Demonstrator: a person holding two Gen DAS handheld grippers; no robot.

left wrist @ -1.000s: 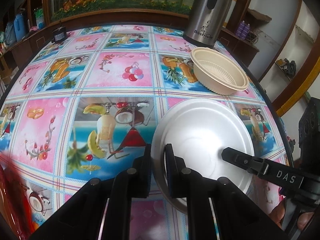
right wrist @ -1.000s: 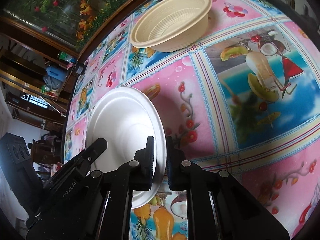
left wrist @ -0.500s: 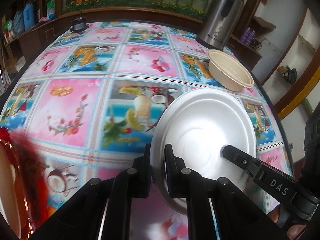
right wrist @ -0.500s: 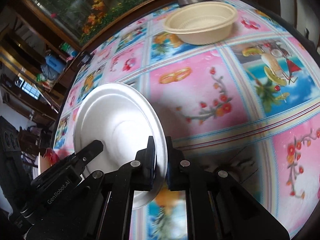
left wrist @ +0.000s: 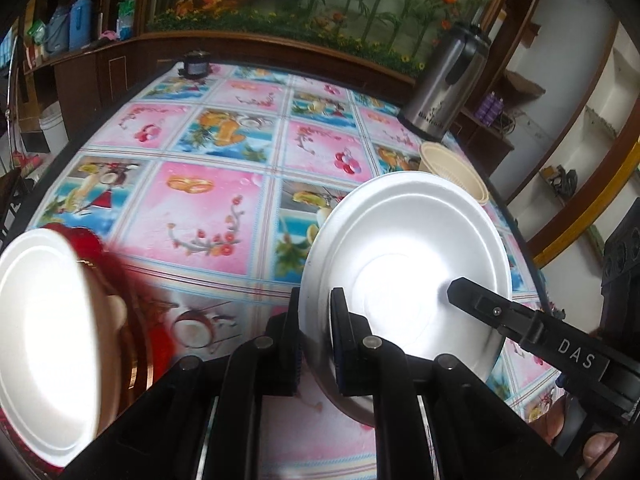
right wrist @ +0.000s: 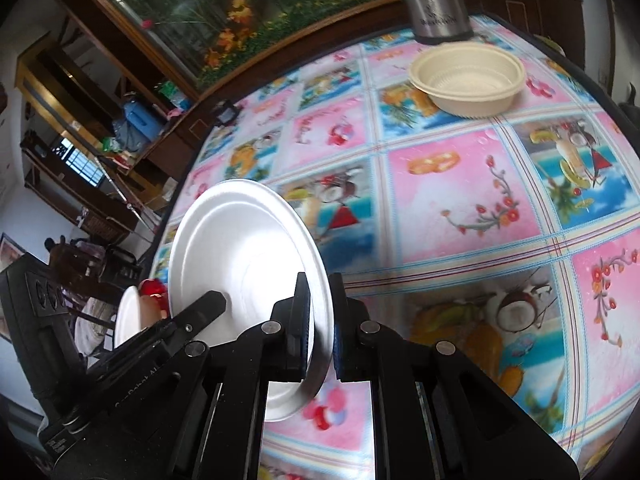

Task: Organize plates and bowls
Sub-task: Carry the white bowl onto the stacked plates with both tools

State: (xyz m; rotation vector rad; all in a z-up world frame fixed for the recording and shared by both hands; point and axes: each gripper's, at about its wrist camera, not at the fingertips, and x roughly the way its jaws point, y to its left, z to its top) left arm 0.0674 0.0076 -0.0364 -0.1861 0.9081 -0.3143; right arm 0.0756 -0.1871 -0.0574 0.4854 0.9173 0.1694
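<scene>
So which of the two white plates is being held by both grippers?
The right-hand plate, pinched at opposite rim edges by the left gripper and right gripper. The other plate sits at far left, ungripped.

Bright daylight, glare on white plate (left wrist: 404, 264), blurred fisheye edges.

- The round white foam-looking plate (left wrist: 404, 256) looked matt and smooth, with moulded rings and only a soft sheen where light hit it.
- The black plastic left gripper (left wrist: 314, 344) and black plastic right gripper (right wrist: 318, 326) had a dull satin finish, with shiny metal pins at the joints.
- The colourful fruit-print vinyl tablecloth (right wrist: 460, 200) looked slick and a bit glossy.
- The cream ribbed plastic bowl (right wrist: 468, 80) looked matt.
- The tall brushed stainless steel thermos (left wrist: 444, 84) had a satin metal body with black plastic trim.
- The dark wooden cabinet edging (left wrist: 120, 64) looked polished and varnished.
</scene>
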